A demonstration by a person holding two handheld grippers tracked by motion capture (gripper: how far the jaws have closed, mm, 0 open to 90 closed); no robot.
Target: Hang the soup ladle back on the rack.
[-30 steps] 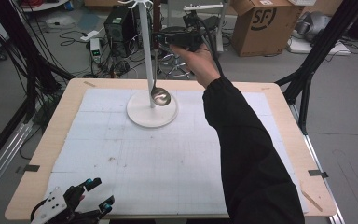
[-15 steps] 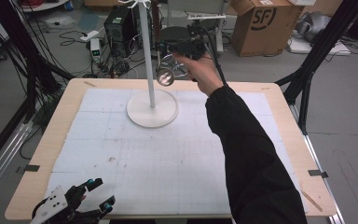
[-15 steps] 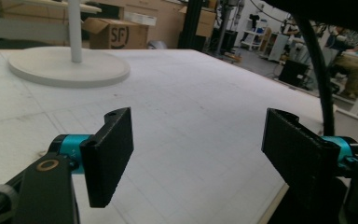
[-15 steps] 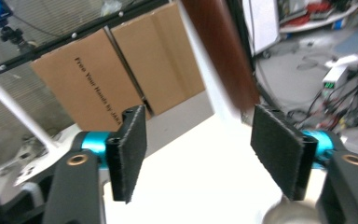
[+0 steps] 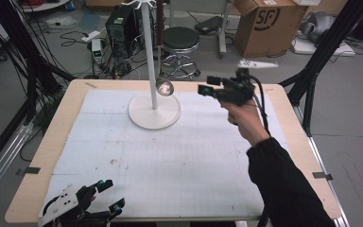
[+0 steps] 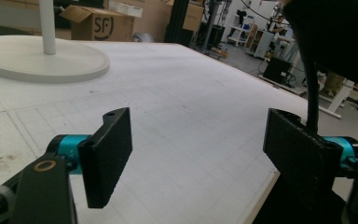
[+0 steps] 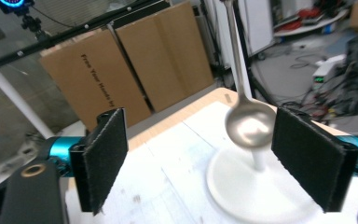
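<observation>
One ladle (image 5: pixel 164 87) hangs free on the white stand (image 5: pixel 153 112), upper centre of the high view | right gripper (image 5: pixel 207 90) fingers just opened wide, nothing between | left gripper (image 5: pixel 111 195) fingers apart, empty, lower left | risk: swinging ladle slips off hook onto bench (image 5: pixel 179 165) | containers: ladle bowl looks empty

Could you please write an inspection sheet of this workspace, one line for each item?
Surface: wooden table under a white gridded mat, a few dark specks.
Job's things: metal ladle hanging beside the white stand.
Clutter: nothing seen.
Grippers: right gripper open, its jaws have just been opening, nothing between them; left gripper open at the near edge.
Cables: black cable along the right hand.
Surroundings: cardboard box, stool, floor wires.
</observation>
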